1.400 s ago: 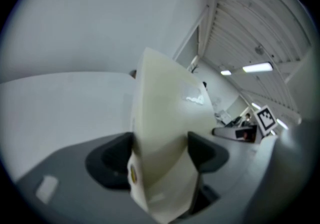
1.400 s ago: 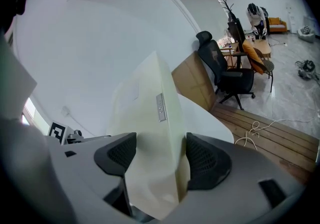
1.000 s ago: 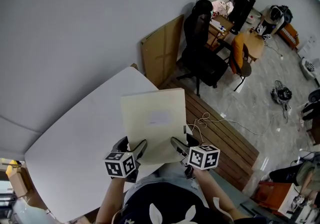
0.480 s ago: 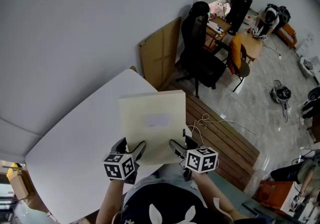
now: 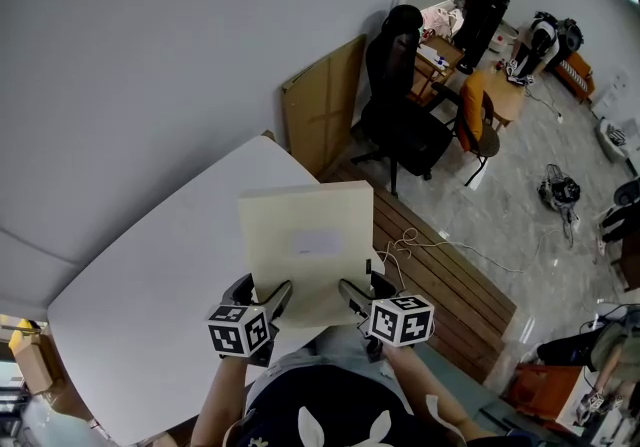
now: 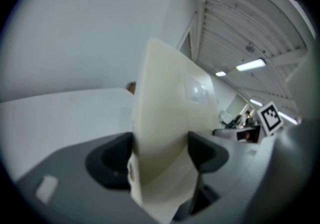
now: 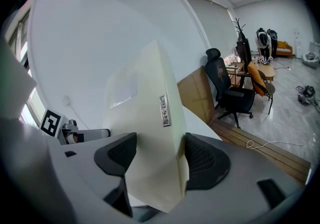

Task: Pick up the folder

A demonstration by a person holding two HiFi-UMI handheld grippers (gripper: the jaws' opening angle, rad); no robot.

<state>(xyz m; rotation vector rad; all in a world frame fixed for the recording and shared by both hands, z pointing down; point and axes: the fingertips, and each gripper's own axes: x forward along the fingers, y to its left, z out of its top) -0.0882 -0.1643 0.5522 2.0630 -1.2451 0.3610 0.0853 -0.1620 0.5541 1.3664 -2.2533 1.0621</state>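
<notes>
The left gripper (image 5: 262,295) and right gripper (image 5: 357,293) are each clamped on the near edge of the pale cream rectangular folder (image 5: 305,240), which is held extending forward over the white table (image 5: 150,275).

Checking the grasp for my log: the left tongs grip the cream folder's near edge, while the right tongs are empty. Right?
No. The right tongs are not empty: the right gripper view shows them shut on the folder too. The left tongs do grip its near edge.

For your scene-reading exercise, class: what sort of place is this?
Probably an office or workroom: a black swivel chair, a cluttered desk behind it, and a large white table.
</notes>
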